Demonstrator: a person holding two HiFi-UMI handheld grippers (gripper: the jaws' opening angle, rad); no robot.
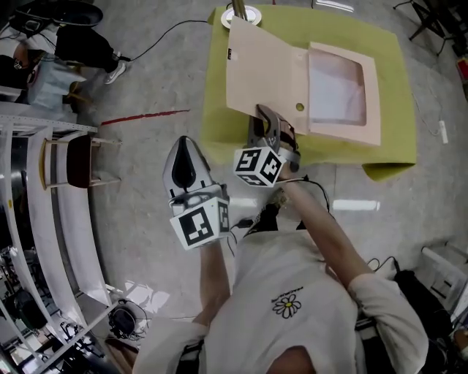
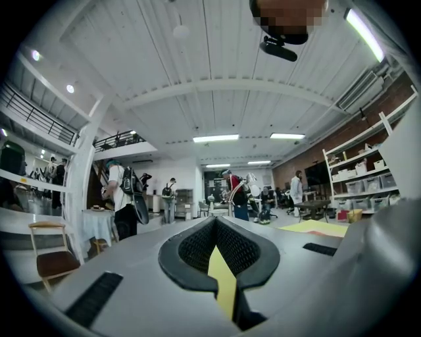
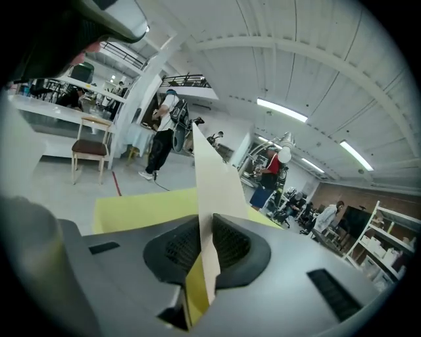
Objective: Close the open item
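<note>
A flat tan cardboard box (image 1: 340, 91) lies open on the yellow-green table (image 1: 395, 58), white inside. Its lid (image 1: 259, 77) stands raised on the left side. My right gripper (image 1: 265, 113) is shut on the lid's near edge; in the right gripper view the tan flap (image 3: 210, 178) runs edge-on between the black pads of that gripper (image 3: 205, 230). My left gripper (image 1: 184, 140) hangs over the floor to the left of the table, apart from the box. In the left gripper view it (image 2: 214, 227) points level into the room, jaws together with nothing between them.
A white round dish (image 1: 243, 14) sits at the table's far edge. A wooden chair (image 1: 73, 161) and white shelving (image 1: 44, 219) stand at the left. A red line (image 1: 142, 115) and a black cable (image 1: 157, 38) cross the floor. Several people (image 2: 125, 197) stand far off.
</note>
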